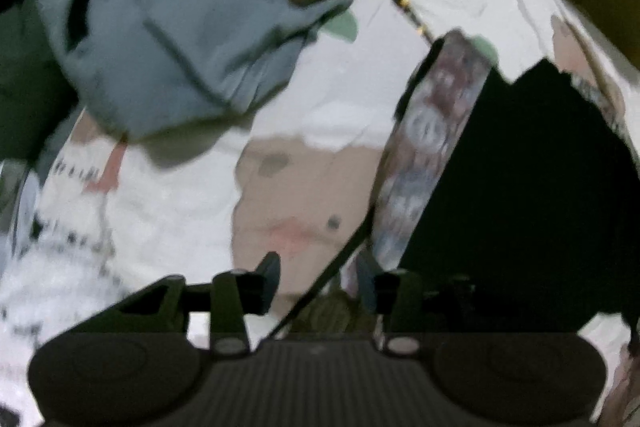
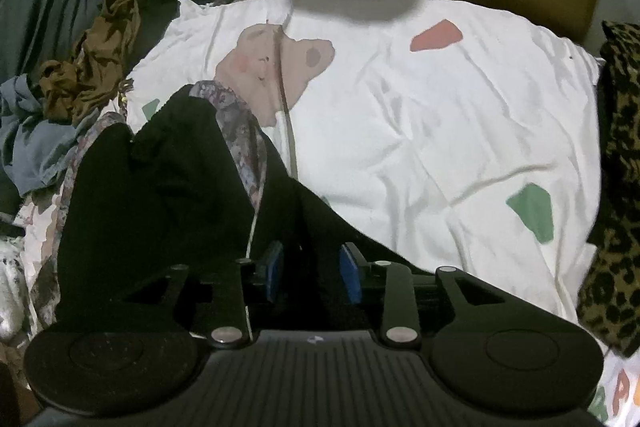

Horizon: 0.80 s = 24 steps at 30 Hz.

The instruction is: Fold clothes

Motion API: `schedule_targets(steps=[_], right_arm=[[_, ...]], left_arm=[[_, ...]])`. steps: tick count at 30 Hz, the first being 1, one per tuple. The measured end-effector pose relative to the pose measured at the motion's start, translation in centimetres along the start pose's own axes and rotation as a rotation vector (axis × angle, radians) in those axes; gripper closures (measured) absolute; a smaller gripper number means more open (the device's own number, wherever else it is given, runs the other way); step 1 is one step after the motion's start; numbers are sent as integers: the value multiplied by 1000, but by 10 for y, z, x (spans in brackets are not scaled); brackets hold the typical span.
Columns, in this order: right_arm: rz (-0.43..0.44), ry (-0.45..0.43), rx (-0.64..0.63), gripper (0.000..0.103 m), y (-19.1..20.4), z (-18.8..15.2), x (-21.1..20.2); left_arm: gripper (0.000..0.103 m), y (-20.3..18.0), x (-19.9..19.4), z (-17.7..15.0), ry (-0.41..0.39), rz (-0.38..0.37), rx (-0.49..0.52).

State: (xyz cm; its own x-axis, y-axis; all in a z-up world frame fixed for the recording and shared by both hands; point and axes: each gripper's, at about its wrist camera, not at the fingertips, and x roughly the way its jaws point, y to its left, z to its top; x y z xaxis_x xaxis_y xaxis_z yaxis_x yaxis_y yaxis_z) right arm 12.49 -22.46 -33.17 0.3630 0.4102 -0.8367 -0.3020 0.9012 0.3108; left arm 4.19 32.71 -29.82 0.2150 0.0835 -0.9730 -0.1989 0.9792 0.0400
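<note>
Toward the bedsheet's (image 2: 440, 115) left edge we see the black garment (image 2: 160, 187), its long axis running from the near edge up toward the bear print. Our left gripper (image 1: 316, 279) hangs partly open, gripping nothing, the patterned trim (image 1: 432, 131) just right of it. Our right gripper (image 2: 312, 271) straddles the black cloth, pads (image 2: 352, 275) apart, so it sits nearer.

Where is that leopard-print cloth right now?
In the right wrist view, the leopard-print cloth lies along the far right edge, on the white bedsheet, beside its green patch.
</note>
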Motion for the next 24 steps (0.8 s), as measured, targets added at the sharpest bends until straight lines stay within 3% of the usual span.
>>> schedule_targets(steps=[15,24], right_arm=[[54,58,-18,65,17,26,34],[53,55,68,65,16,42,67]], left_arm=[[56,-47,32,96,-144,-70,18],[52,-66,67,128,-124,-103,17]])
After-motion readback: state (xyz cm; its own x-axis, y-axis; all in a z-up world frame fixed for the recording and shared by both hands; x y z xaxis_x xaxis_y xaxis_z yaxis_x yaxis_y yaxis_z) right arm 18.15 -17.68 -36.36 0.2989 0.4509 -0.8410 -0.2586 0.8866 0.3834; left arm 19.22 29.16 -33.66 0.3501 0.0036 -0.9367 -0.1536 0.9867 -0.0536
